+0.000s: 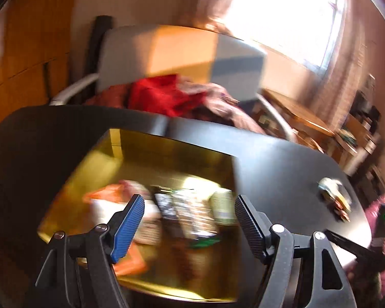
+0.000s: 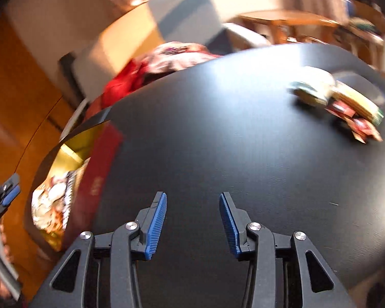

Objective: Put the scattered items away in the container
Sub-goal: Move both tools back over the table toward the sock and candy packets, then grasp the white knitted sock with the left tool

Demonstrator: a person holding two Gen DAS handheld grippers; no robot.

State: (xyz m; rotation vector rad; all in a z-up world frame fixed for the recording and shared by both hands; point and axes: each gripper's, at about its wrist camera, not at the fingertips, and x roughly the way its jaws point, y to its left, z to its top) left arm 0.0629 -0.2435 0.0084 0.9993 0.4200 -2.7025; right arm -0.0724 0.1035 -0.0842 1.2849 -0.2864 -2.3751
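Left wrist view looks down on a smooth matte black table [image 1: 282,159] carrying a shallow rectangular box [image 1: 166,151] with a shiny gold lining; in the right wrist view its outer wall is dark red. Inside the box lie blurred flat packets [image 1: 182,213], orange, white and dark-patterned, crinkly like foil wrappers. My left gripper [image 1: 190,220] hangs over the box with its ribbed fingers spread wide, nothing between them. Well to the right of the box, a small heap of packets [image 2: 338,100], pale green and red, lies on the bare table. My right gripper [image 2: 193,220] hovers above the table just right of the box, its blue ribbed pads [image 2: 155,225] partly apart and empty.
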